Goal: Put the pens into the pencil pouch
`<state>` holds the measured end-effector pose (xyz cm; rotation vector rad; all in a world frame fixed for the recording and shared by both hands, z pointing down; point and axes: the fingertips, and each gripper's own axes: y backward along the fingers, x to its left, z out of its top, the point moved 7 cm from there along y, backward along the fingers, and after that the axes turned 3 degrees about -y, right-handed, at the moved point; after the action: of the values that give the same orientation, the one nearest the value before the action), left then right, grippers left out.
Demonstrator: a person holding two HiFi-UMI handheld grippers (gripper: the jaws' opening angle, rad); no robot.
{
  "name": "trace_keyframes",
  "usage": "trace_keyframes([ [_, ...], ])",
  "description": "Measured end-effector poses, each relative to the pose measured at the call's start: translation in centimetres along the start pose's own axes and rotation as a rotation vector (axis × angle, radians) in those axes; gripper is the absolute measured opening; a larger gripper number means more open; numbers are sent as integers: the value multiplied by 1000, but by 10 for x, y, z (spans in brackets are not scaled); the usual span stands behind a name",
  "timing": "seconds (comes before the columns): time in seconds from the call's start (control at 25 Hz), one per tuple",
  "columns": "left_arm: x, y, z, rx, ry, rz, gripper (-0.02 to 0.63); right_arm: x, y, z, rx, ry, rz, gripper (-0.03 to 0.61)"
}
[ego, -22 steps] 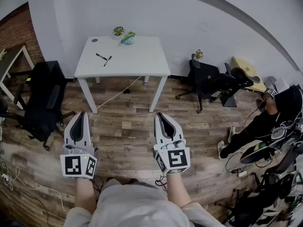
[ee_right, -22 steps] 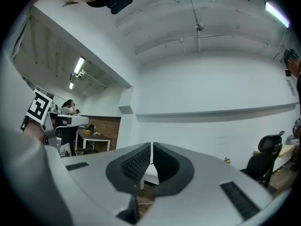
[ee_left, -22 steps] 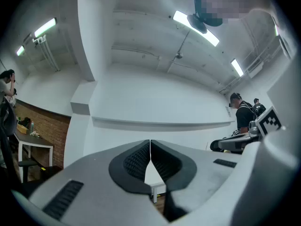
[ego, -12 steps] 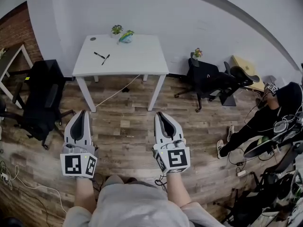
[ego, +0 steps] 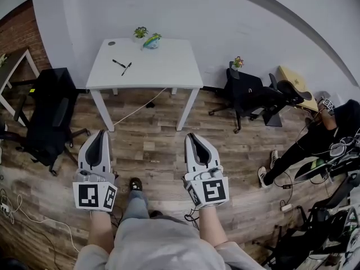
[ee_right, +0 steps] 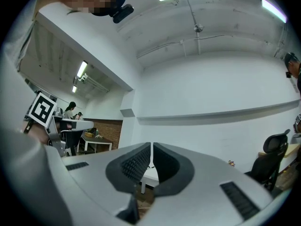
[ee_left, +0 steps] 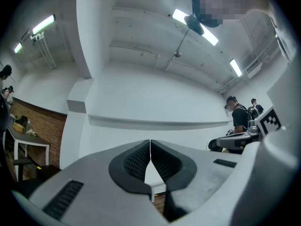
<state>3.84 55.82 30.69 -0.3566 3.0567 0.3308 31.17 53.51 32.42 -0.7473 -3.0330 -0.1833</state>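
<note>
The person stands on a wooden floor, well back from a white table (ego: 166, 66), holding both grippers out roughly level. The left gripper (ego: 101, 133) has its jaws pressed together with nothing between them. The right gripper (ego: 191, 135) is the same: jaws closed tip to tip, holding nothing. Neither touches anything. Two dark pens (ego: 122, 66) lie close together on the table's left half. The pencil pouch (ego: 152, 40), blue-green, sits at the table's back edge beside a small potted plant (ego: 140, 33). Whether the pouch holds anything is too small to tell.
</note>
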Motion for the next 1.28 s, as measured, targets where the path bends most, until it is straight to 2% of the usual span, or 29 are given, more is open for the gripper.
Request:
trace_keyframes([
  [0.24,20,-47,-16,-9,14,-25,26,-6,-42,-2,-14,-12,78,35],
  [0.36,36,-82,-23,-23,20,-41,26,-16,-76,-4,-22,11,26,36],
  [0.56,72,-142,-33,-33,22,-76,26,-34,-142,-13,-16,-20,-91,37],
  [0.92,135,-226,-47,-45,20,-103,26,-34,-251,-18,-21,-29,-80,37],
  [1.28,173,-274,-66,-41,19,-138,26,-28,-309,-31,-6,-9,-93,37],
])
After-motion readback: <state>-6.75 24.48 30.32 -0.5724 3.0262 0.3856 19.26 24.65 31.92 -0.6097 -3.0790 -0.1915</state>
